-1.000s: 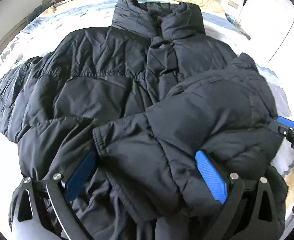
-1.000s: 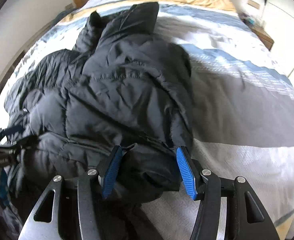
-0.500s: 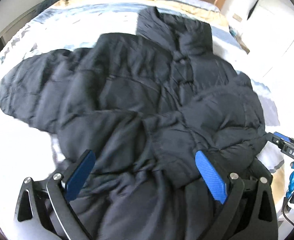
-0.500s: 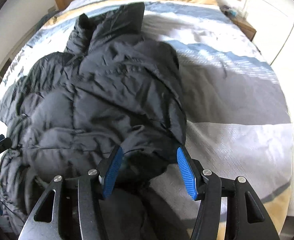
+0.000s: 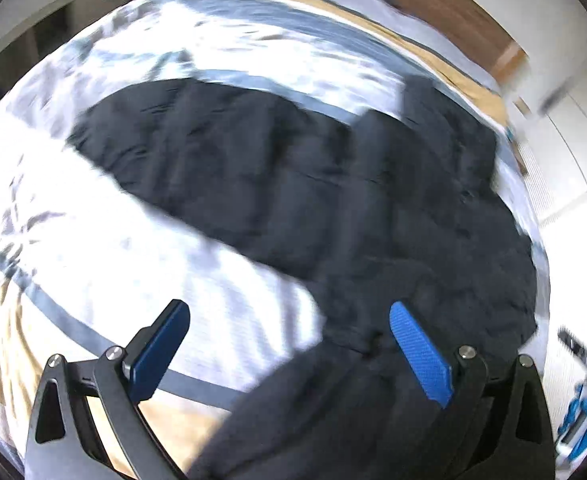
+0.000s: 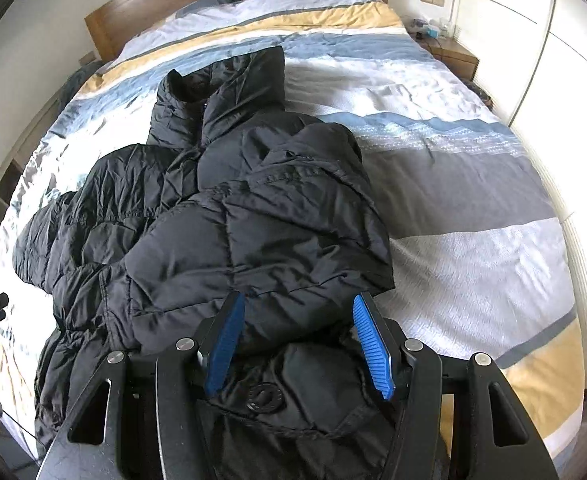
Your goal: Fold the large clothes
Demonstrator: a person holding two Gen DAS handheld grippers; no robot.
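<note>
In the blurred left wrist view, the left hand-held gripper [image 5: 289, 350] is seen with its blue pads spread wide and nothing clasped between them; striped bedding [image 5: 93, 240] lies under its left pad, and the black puffer jacket [image 5: 333, 200] spreads from the centre to the right. In the right wrist view, the jacket [image 6: 221, 216] is laid on the bed [image 6: 473, 200], collar towards the wooden headboard [image 6: 229, 4], one sleeve folded across its front. The right hand-held gripper [image 6: 297, 344] is held parted, jacket fabric bulging between its pads; whether it is pinched cannot be told.
</note>
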